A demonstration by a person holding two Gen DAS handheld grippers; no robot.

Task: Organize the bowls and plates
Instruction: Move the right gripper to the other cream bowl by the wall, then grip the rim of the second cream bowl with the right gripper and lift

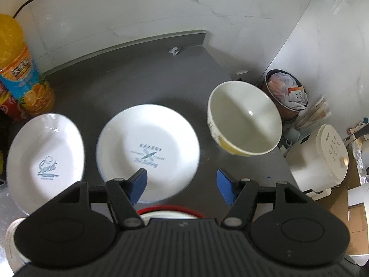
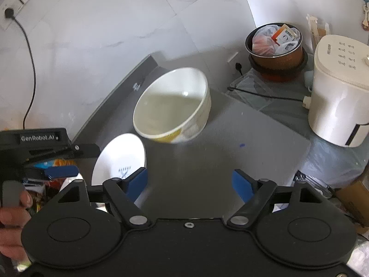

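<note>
The left gripper [image 1: 181,185] hangs with its blue pads spread wide and nothing between them, the left pad over the near rim of a glossy white plate [image 1: 147,152] printed with a teal bakery crest; the right gripper [image 2: 191,184] is likewise splayed wide and empty above the matte grey table [image 2: 242,143]. In the left wrist view a second white plate [image 1: 46,159], shallow and round with a "Sweet" script mark, lies at nine o'clock of the bakery plate, just beside it and apart from it; a deep ceramic bowl [image 1: 244,117], cream inside with a yellow band near its foot, sits at two o'clock of that plate, near the table's right edge. A red-rimmed white dish [image 1: 168,211] peeks from under the gripper body at six o'clock; what it is cannot be told. An orange drink bottle [image 1: 22,73] of clear plastic stands at ten o'clock. In the right wrist view the bowl [image 2: 173,106] is dead ahead at twelve o'clock, the bakery plate [image 2: 120,159] at ten o'clock, and the left gripper [image 2: 61,170] is seen side-on at nine o'clock. Off the table at two o'clock stand a smooth cream rice cooker [image 2: 339,87] and a brown round pot [image 2: 276,50] stuffed with crinkled plastic bags.
</note>
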